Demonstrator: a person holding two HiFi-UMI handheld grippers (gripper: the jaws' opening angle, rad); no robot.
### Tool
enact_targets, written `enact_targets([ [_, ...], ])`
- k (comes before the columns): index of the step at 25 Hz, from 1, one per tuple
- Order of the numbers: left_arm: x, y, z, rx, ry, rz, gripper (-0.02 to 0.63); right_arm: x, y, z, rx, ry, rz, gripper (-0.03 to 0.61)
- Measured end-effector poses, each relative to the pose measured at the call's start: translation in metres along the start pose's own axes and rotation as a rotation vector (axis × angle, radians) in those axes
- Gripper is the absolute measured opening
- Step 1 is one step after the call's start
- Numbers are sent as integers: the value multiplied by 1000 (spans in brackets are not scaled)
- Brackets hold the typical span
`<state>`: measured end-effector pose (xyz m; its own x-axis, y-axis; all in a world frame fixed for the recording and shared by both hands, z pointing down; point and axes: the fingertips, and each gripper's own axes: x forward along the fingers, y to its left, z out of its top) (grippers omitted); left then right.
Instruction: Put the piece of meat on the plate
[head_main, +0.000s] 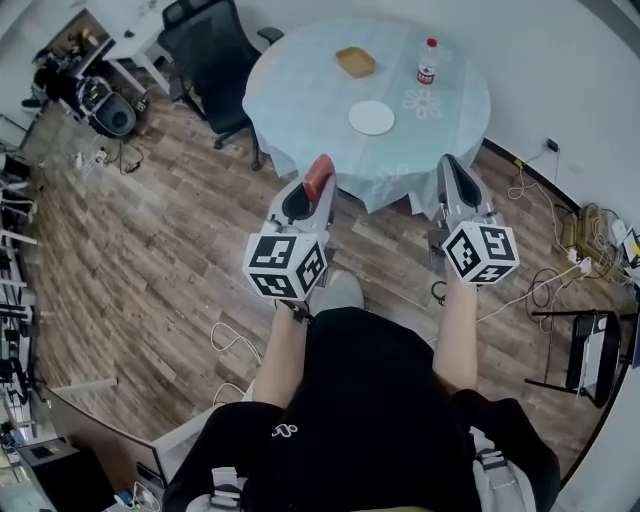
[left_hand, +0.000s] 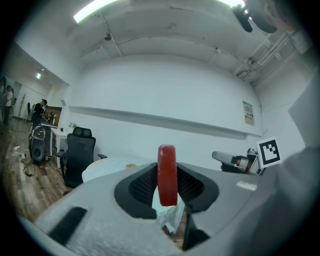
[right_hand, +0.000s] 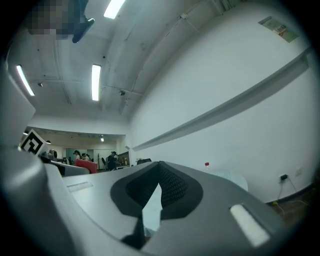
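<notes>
A red piece of meat (head_main: 318, 178) stands upright between the jaws of my left gripper (head_main: 314, 192), which is shut on it. In the left gripper view the meat (left_hand: 167, 175) rises above the dark pads of that gripper (left_hand: 167, 189). The white plate (head_main: 371, 117) lies on the round table (head_main: 300, 100), beyond both grippers. My right gripper (head_main: 456, 178) hovers at the table's near right edge, jaws together and holding nothing. The right gripper view shows that gripper's (right_hand: 159, 176) tips meeting with nothing between them.
A yellow tray (head_main: 355, 62) and a red-capped bottle (head_main: 427, 62) stand on the far half of the table. A black office chair (head_main: 215, 50) is at the table's left. Cables (head_main: 560, 235) trail over the wooden floor at right.
</notes>
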<state>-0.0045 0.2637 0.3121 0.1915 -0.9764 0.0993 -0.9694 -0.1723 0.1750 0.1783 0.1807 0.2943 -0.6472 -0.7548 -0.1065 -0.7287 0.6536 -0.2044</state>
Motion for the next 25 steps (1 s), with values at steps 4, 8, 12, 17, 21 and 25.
enact_targets([
  [4, 18, 3, 2, 33, 18, -26, 92, 10, -10, 8, -8, -48, -19, 9],
  [8, 53, 11, -5, 48, 61, -40, 92, 31, -31, -8, 9, -21, -37, 9],
  [12, 99, 22, -9, 35, 80, -76, 92, 55, -58, -20, 12, 3, -75, 9],
  [17, 172, 43, -20, 2, 130, -134, 92, 93, -111, -33, 1, 38, -176, 9],
  [21, 233, 70, -18, -26, 159, -178, 92, 145, -149, -40, 5, 72, -242, 9],
  [25, 285, 106, -14, -67, 184, -209, 92, 207, -161, -46, -18, 124, -258, 9],
])
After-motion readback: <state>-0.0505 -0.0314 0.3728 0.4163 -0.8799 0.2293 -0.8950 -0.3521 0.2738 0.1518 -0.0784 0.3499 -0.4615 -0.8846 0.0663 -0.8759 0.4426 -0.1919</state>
